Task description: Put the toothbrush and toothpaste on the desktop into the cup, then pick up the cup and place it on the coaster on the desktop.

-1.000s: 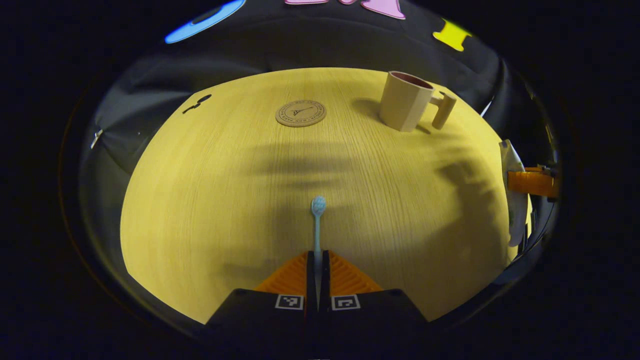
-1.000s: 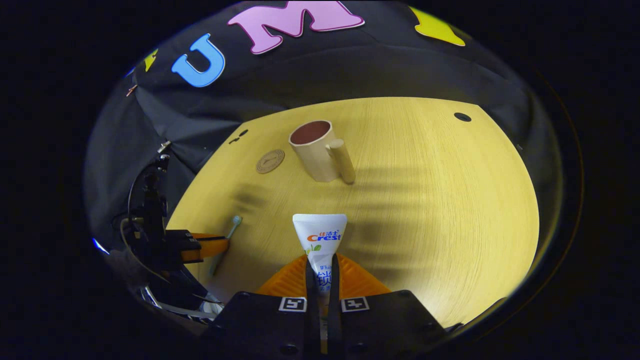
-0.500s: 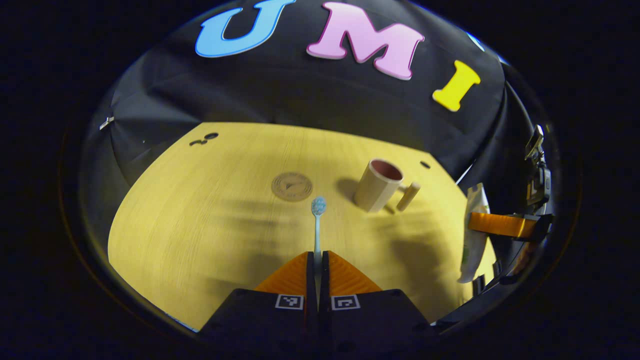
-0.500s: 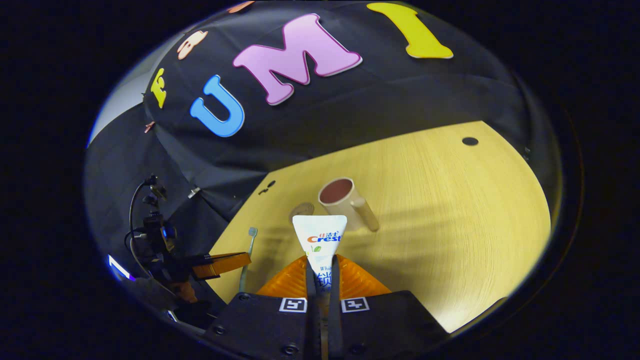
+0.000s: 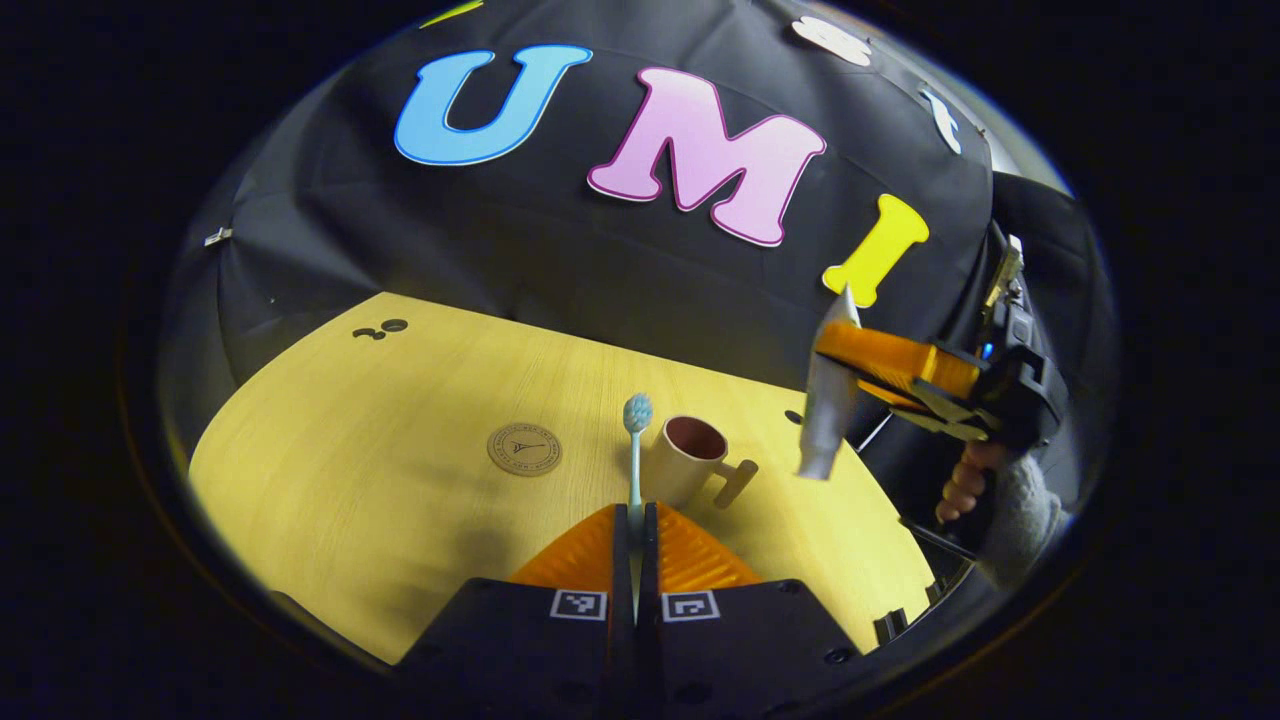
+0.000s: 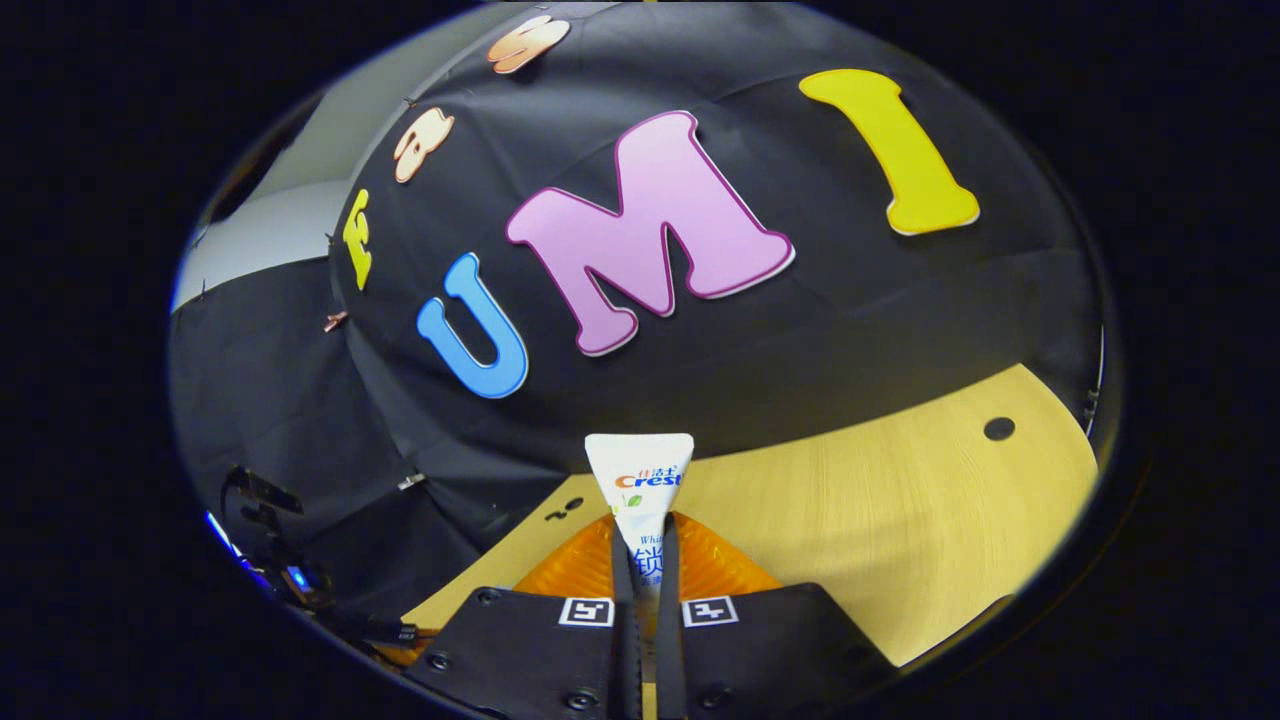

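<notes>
Black cloth wall (image 5: 560, 270) (draped), wooden desktop (image 5: 330, 470).

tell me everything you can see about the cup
The beige faceted cup stands upright on the yellow wooden desktop, apart from the round cork coaster. It looks like matte plastic or ceramic, with a dark reddish inside and a stubby rod-shaped handle. Nothing shows inside it, and neither tongs touch it.

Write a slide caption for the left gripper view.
Left gripper holds the toothbrush near the cup; right gripper lifts the toothpaste.
</notes>
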### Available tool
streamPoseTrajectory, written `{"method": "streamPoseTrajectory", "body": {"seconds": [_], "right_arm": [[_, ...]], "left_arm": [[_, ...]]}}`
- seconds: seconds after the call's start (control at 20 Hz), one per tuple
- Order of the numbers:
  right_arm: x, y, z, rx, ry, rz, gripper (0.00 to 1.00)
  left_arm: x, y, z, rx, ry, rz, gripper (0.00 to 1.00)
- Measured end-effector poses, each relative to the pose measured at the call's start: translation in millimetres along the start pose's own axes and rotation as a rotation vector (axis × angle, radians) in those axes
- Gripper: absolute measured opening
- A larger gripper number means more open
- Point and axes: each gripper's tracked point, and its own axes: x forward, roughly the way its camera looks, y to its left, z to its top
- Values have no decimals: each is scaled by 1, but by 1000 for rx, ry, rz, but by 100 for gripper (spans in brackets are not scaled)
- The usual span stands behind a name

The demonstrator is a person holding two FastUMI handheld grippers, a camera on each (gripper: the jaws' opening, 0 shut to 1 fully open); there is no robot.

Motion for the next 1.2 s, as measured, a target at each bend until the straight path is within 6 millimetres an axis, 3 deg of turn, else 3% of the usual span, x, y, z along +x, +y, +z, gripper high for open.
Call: {"method": "streamPoseTrajectory", "body": {"seconds": [0.15,0.2,0.25,0.55,0.7,0.95,1.2], "right_arm": [[34,-9,-2,-31,-37,11,10],[44,-14,-5,-46,-43,6,10],[54,-19,-9,-61,-46,3,10],[93,-46,-60,-141,14,-14,10],[98,-56,-82,-148,48,-24,10],[91,-70,-112,-150,87,-49,10],[88,-69,-115,-166,68,-52,10]], "left_arm": [[2,-11,-4,-24,-26,-3,6],[2,-12,-5,-23,-32,-1,2],[1,-12,-7,-27,-35,2,6],[1,-13,-18,-73,-32,22,6],[4,-11,-23,-81,-30,39,6],[13,-10,-22,-86,-35,51,6],[20,-10,-10,-88,-59,59,6]]}}
